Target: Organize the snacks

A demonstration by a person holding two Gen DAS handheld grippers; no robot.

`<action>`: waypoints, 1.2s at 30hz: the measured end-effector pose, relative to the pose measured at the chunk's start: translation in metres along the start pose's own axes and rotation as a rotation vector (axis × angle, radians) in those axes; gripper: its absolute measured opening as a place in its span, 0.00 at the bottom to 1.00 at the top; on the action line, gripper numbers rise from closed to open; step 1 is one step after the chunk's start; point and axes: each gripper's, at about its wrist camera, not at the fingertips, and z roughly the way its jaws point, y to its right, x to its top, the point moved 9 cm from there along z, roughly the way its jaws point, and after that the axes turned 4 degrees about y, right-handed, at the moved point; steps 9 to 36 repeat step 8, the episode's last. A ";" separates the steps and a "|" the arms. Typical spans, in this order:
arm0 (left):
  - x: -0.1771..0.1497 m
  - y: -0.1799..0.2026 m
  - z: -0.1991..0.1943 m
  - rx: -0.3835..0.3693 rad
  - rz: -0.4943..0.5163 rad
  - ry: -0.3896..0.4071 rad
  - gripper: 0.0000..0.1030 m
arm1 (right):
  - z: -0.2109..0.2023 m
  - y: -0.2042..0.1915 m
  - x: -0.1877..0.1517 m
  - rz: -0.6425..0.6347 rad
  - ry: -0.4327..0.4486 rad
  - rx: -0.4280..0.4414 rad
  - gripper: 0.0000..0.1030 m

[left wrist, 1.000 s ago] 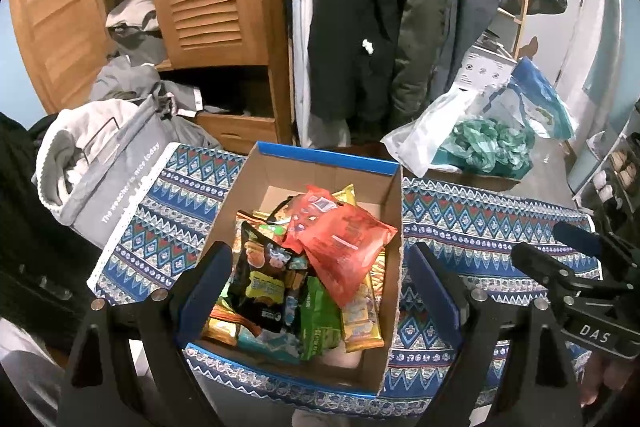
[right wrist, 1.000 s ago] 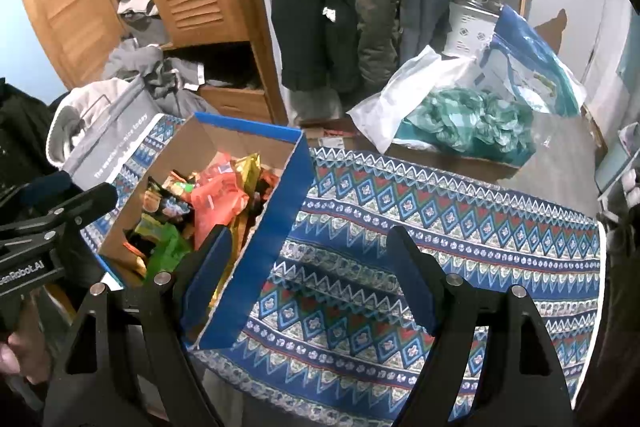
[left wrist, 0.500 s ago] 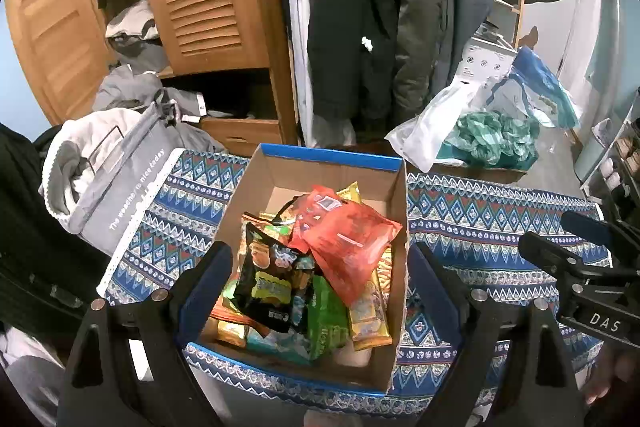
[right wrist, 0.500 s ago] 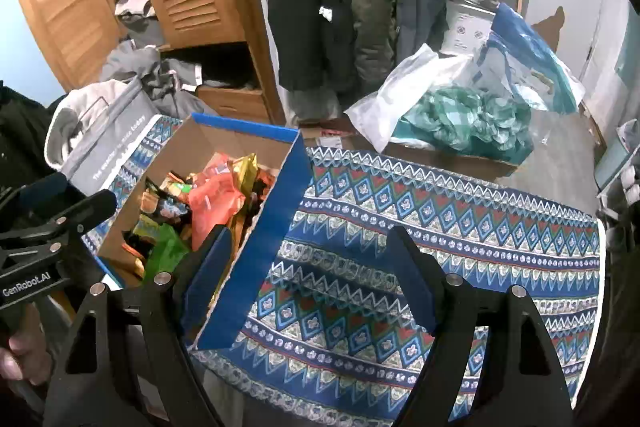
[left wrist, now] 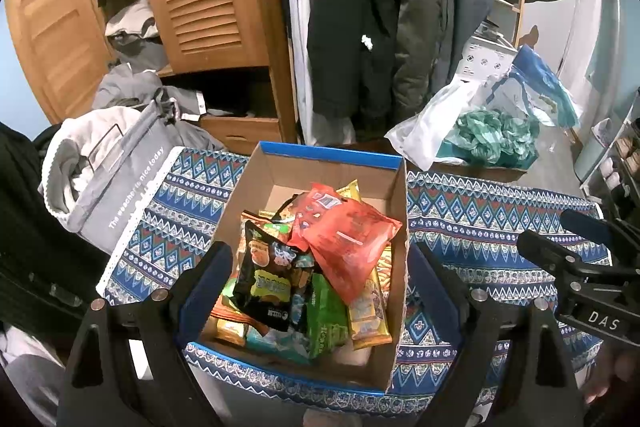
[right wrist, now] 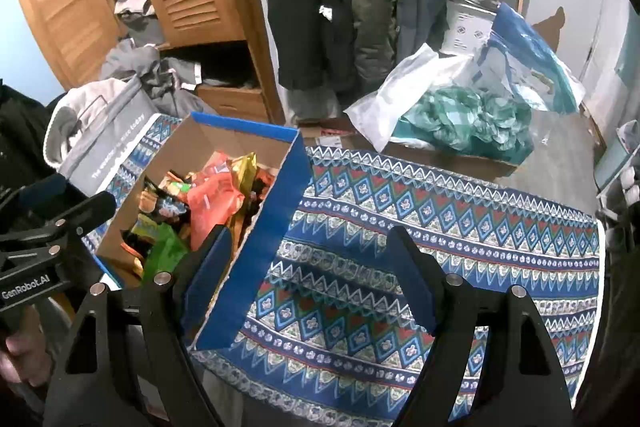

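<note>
Grey fabric bag (left wrist: 116, 183): at the table's left edge, printed with white lettering. Cardboard box (left wrist: 332, 163), blue-rimmed: on the patterned blue tablecloth (left wrist: 500, 211), filled with snack packets. Black snack packet (left wrist: 272, 279): left in the pile. Red snack packet (left wrist: 348, 239): on top. Left gripper (left wrist: 320, 287): jaws spread wide above the box, grasping nothing. Right gripper (right wrist: 308, 275): jaws likewise apart, empty, over the box's right wall and cloth. White plastic bag (right wrist: 448, 99): far right, holding teal fabric.

"GenRobot.AI" on left gripper (right wrist: 80, 211) (white print).
</note>
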 end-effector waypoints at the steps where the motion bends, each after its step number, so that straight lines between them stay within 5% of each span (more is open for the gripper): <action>1: 0.000 0.001 0.001 0.001 0.000 0.000 0.88 | 0.000 0.000 0.000 0.000 0.000 0.000 0.76; 36: 0.000 0.002 -0.001 -0.018 -0.004 0.003 0.88 | 0.001 -0.001 -0.002 -0.006 0.005 0.002 0.76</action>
